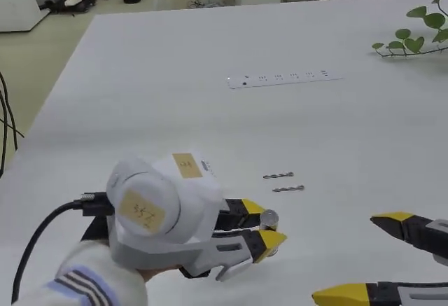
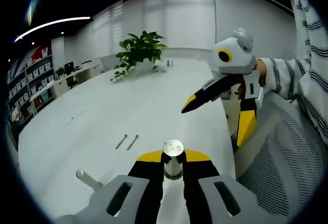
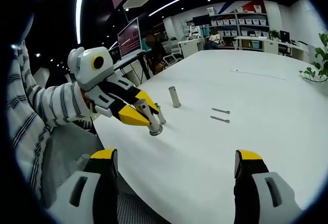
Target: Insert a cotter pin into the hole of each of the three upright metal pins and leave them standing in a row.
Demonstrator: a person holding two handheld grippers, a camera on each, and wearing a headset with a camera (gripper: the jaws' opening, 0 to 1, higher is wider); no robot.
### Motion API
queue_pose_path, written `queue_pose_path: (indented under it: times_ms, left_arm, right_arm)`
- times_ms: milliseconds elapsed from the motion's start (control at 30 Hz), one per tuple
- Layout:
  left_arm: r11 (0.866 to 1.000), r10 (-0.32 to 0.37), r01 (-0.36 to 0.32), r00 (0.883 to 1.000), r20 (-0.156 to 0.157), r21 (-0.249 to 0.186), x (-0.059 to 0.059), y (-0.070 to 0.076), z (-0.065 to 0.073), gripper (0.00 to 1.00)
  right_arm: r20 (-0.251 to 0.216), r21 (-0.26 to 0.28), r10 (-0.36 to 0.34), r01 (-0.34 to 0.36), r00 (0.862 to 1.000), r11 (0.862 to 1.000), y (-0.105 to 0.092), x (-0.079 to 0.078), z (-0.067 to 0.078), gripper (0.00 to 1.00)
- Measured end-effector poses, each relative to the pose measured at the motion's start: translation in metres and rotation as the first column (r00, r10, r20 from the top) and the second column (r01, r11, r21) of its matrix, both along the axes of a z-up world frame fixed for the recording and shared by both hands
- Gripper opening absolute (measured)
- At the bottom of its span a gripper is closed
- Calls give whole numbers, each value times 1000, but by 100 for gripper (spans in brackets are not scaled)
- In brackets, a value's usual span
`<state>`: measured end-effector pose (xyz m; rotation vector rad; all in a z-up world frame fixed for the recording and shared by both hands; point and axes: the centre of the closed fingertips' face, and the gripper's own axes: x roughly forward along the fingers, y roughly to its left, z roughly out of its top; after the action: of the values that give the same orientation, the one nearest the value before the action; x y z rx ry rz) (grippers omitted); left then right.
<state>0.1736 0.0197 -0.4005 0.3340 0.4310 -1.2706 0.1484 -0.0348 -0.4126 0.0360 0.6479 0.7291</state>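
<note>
Left gripper (image 1: 266, 223): nearest item in the head view, at 7 o'clock of the frame, jaws clamped on one metal pin (image 1: 269, 217). In the right gripper view the pin tilts slightly, its flanged foot at or just above the white tabletop (image 1: 210, 110).

Right gripper (image 1: 367, 255): at 4 o'clock of the left gripper, jaws wide apart and holding nothing.

Second metal pin (image 3: 175, 97): upright on the tabletop, near the held pin at its 1 o'clock in the right gripper view.

Third metal pin (image 3: 160, 115): apparent, partly hidden just behind the held one; its posture cannot be told.

Cotter pins (image 1: 283, 182): two, lying loose side by side on the tabletop, near the held pin at its 12 o'clock in the head view.

Power strip (image 1: 283, 78): well beyond the cotter pins, at 12 o'clock.

Plant (image 1: 413, 36): at 2 o'clock, at the tabletop's far edge.

Progress, as judged: early. No cotter pin is visibly seated, though the holes are too small to check. All insertions and the final row appear outstanding.
</note>
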Motion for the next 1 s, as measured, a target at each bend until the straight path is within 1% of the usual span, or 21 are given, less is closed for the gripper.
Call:
queue_pose_path:
  times_ms: [100,167,233,267,333,400,467,733,833,933,1000]
  left_arm:
    - [1000,-11,11,1000,7,19,-2,-2,-8,9]
    - [1000,-10,10,1000,0,28,-2,-3,-12,9]
    - [999,-12,12,1000,0,37,-2,-3,-16,9]
    - [999,-15,15,1000,5,43,-2,-3,-19,9]
    - [999,-15,14,1000,5,44,-2,-3,-21,9]
    - [999,-8,8,1000,-10,41,-2,-3,-24,9]
    - [999,-4,5,1000,-16,38,-2,-3,-26,9]
    - [998,-10,10,1000,-5,55,-1,-4,-36,9]
    - [998,-7,8,1000,-14,59,-1,-4,-39,9]
    - [998,-8,9,1000,-16,69,-2,-3,-43,9]
    - [998,-1,3,1000,-26,61,-2,-3,-44,9]
  right_arm:
    - [0,-2,-2,2,1000,1000,0,0,0,93]
    - [-8,-1,-5,5,1000,1000,-1,0,-2,94]
    - [-12,-2,-8,8,1000,1000,-1,-1,-2,94]
    - [-14,-3,-9,9,1000,1000,-2,-1,-3,94]
    - [-15,-4,-10,10,1000,1000,-2,-1,-3,94]
    - [-14,-4,-11,11,1000,1000,-3,-1,-3,94]
    - [-13,-6,-8,8,1000,1000,-3,-1,-4,93]
    - [-17,-9,-8,8,1000,1000,-3,-2,-4,93]
    - [-16,-8,-9,8,1000,1000,-3,-2,-4,93]
    - [-17,-13,-8,8,1000,1000,-4,-2,-4,93]
    - [-21,-15,-9,8,1000,1000,-5,-3,-4,93]
